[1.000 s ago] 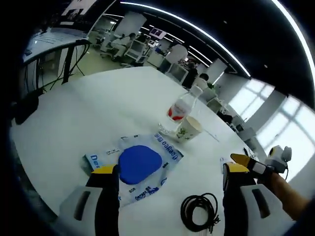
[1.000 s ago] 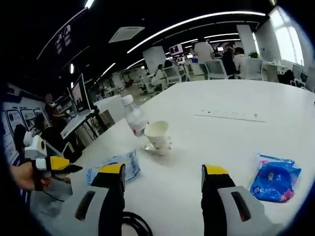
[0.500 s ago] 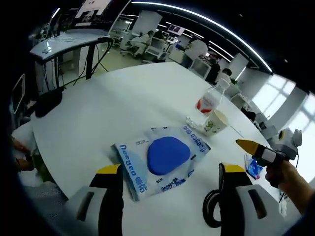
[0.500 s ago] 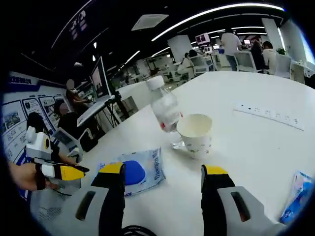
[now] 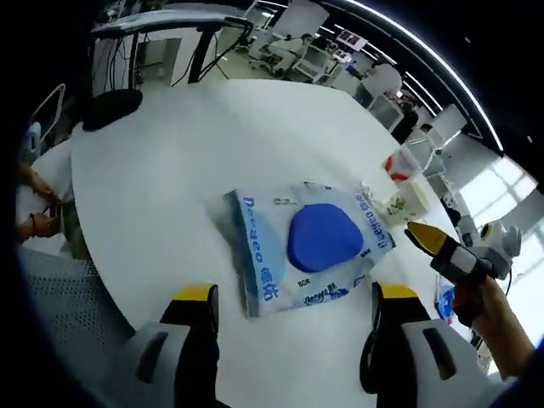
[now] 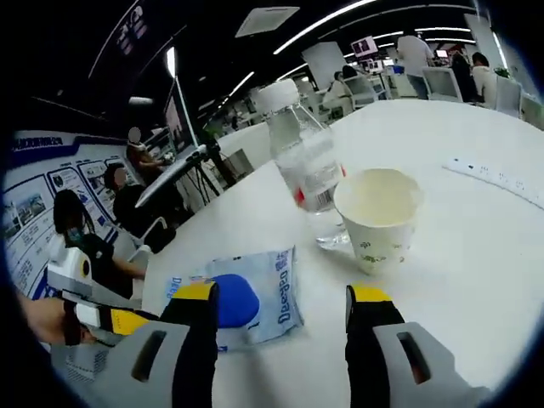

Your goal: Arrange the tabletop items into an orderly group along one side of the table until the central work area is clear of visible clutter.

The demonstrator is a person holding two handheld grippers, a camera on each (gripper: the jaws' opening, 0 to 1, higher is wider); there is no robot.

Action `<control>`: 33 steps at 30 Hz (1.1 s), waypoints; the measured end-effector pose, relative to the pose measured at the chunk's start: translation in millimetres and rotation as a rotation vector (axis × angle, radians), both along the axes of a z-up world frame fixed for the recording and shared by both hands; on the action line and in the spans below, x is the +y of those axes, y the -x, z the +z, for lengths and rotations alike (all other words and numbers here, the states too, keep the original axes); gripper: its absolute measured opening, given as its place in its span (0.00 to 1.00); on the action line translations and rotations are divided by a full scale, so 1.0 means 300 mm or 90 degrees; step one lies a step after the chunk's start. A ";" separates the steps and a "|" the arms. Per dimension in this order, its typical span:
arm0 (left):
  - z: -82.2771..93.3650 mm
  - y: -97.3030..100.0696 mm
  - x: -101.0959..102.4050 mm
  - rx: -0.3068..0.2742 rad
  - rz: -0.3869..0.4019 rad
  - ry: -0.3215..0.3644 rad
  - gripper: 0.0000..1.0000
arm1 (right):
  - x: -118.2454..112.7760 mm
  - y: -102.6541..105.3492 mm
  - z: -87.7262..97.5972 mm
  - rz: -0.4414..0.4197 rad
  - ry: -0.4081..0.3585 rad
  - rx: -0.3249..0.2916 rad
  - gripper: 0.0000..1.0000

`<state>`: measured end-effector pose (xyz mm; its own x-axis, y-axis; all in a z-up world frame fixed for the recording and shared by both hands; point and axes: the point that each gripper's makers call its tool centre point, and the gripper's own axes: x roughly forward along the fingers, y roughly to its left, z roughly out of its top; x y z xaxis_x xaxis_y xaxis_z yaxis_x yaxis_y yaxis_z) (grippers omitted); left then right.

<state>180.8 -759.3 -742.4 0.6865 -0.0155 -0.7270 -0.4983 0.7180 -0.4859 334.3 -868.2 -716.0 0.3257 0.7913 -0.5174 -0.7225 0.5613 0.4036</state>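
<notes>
— Left claw?
— Spread wide, gripping nothing; hung above the near table edge, yellow-tipped jaws either side of the wipes pack.

— Pack's place?
— Lay flat at about 12 o'clock from that claw, round blue lid facing up. Also seen at 9 o'clock in the right gripper view, just ahead of the left-hand jaw.

— Handling, by guess?
— Probably soft, crinkly, fairly light, with slick film. Best pinched across a short edge or over the stiff lid; a grip on loose film alone would likely slip.

— Further right?
— Clear water bottle with white cap and red label, upright at 12 o'clock in the right gripper view, just beside a paper cup at 1 o'clock. Touching or not: couldn't tell. Bottle likely light and tippy; taken best low on the body. Cup thin and crushable, wanted a gentle squeeze at mid-wall.

— Right claw?
— Wide apart too, clamped on nothing; pointed toward cup and bottle. Visible also at 3 o'clock in the left gripper view. Dark cable at 5 o'clock there: limp, apt to trail.
</notes>
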 end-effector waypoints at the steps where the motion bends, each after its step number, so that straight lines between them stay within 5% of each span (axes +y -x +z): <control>1: 0.002 -0.003 0.001 -0.003 -0.001 -0.003 0.67 | 0.005 0.003 -0.016 0.010 0.013 -0.003 0.58; 13: -0.010 -0.046 -0.010 -0.012 -0.029 -0.010 0.52 | 0.035 0.014 -0.068 0.008 0.007 0.053 0.50; 18: -0.029 -0.034 0.018 0.001 -0.019 -0.019 0.33 | 0.055 0.041 -0.077 0.018 0.013 0.070 0.33; 25: -0.048 -0.015 0.046 0.019 -0.021 -0.037 0.17 | 0.044 0.038 -0.106 0.005 0.037 0.075 0.23; 31: -0.071 0.000 0.065 0.039 -0.012 -0.037 0.03 | 0.026 0.031 -0.112 0.000 0.051 0.064 0.01; 33: -0.071 -0.009 0.066 0.029 0.003 -0.017 0.02 | 0.028 0.036 -0.114 0.002 0.047 0.072 0.00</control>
<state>183.4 -739.4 -763.6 0.6531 0.0076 -0.7572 -0.5228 0.7279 -0.4437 323.4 -859.9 -750.1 0.2594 0.7510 -0.6072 -0.6772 0.5897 0.4401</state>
